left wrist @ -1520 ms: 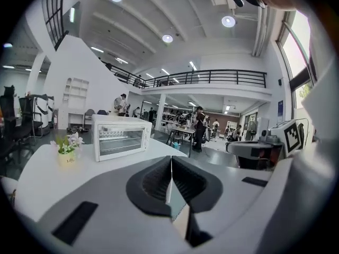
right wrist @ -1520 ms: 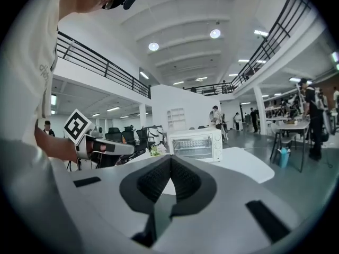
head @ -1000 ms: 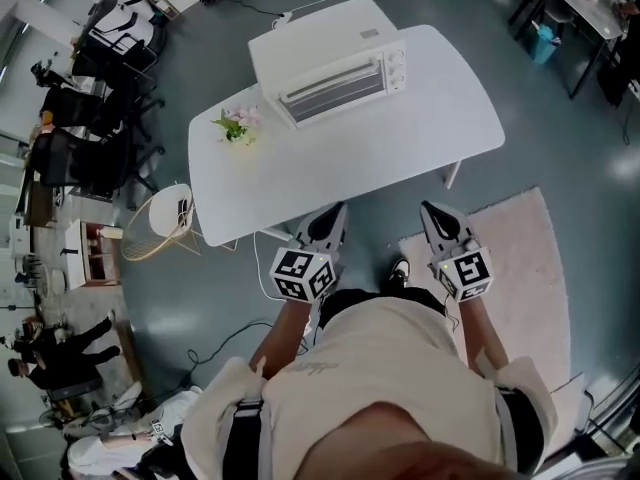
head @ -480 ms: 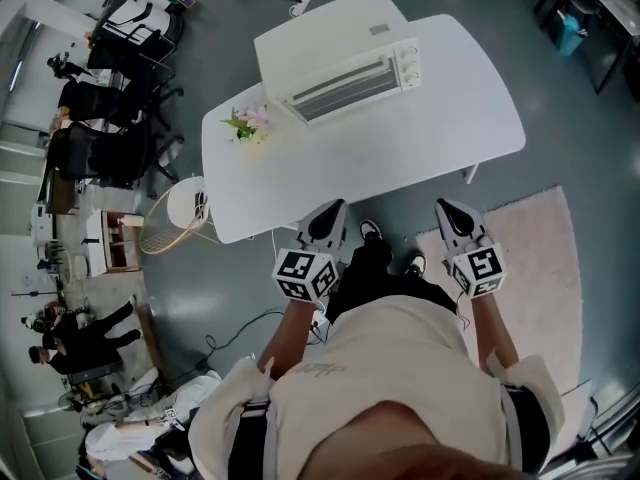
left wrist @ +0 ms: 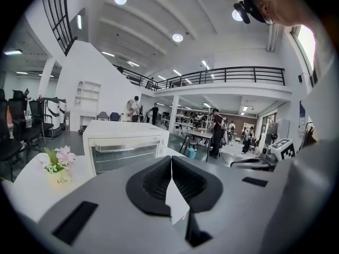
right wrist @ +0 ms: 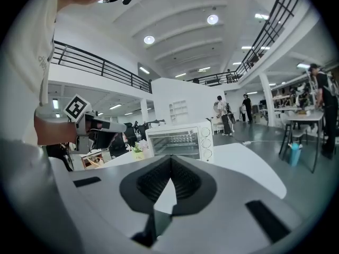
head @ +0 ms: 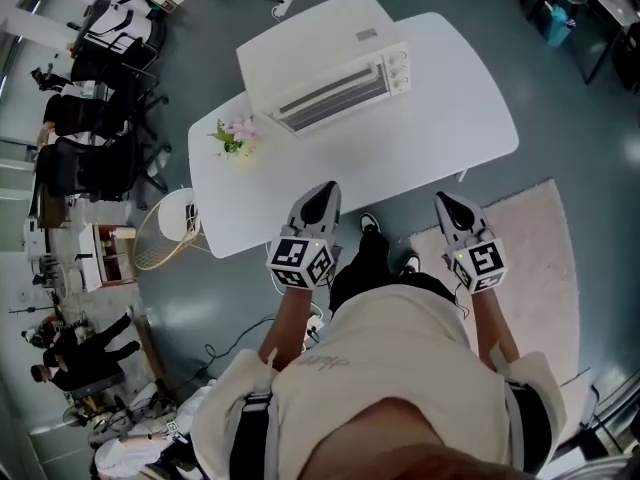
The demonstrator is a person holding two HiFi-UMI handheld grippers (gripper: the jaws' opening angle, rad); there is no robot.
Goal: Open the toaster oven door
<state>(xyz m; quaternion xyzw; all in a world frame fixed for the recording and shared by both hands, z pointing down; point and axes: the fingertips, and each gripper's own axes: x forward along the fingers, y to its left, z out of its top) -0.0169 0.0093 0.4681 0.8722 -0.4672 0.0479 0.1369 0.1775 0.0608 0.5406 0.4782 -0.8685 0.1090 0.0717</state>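
White toaster oven (head: pixel 325 63), white table (head: pixel 440 118), pink rug (head: pixel 540 258).

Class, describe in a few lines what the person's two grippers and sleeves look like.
Both the left gripper and the right gripper are light grey wedges tapering to a point, with dark ribbed jaws. Each carries a white cube printed with black square markers. The person wears a cream top with loose short sleeves.

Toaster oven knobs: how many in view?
3. All sit in one vertical column at the right end of the toaster oven front, beside the closed door: top knob, middle knob, bottom knob. None looks hidden.
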